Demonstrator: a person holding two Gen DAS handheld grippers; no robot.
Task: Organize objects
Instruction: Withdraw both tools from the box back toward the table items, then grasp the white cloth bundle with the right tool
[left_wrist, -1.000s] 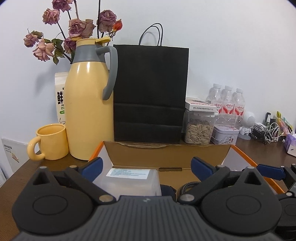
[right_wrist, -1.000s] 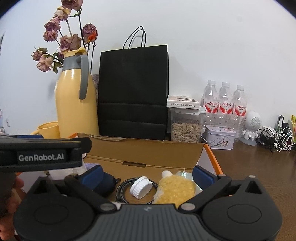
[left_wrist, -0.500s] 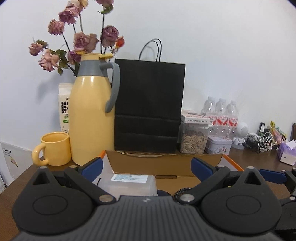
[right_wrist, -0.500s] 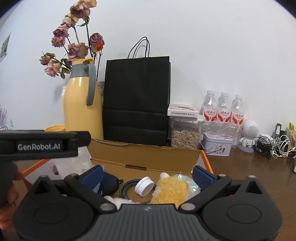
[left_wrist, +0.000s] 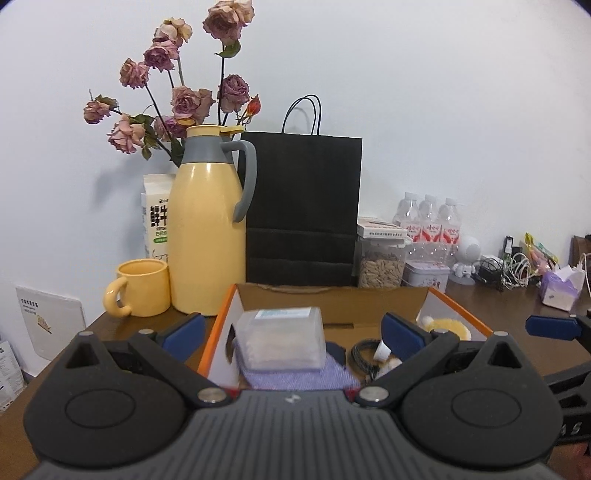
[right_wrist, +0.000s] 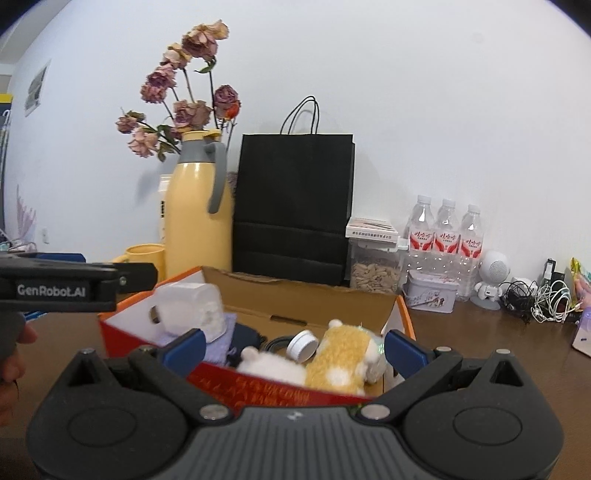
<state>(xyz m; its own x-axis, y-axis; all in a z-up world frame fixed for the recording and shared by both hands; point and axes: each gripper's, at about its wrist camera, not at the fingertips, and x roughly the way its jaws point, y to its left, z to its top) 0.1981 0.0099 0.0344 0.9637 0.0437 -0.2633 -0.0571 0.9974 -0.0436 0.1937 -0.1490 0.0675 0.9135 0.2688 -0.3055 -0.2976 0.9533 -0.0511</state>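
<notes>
A: Where are the grippers?
B: Left gripper (left_wrist: 291, 328) and right gripper (right_wrist: 293, 345) both hang spread wide, empty, above the cardboard box (right_wrist: 303, 291).
A: And inside the box?
B: Clear plastic case (left_wrist: 282, 343) on a purple cloth (left_wrist: 295, 374) at nine o'clock; plush toy (right_wrist: 343, 360) and white cap (right_wrist: 302, 341) at three o'clock.

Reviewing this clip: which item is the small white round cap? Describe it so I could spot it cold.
Start at the open cardboard box with orange edges in front of the black paper bag. Inside it, toward the right, lies a yellow-and-white plush toy; the white cap sits tilted just left of the plush's top, against a coiled black cable. It is the only small, hard, disc-shaped white thing there.
</notes>
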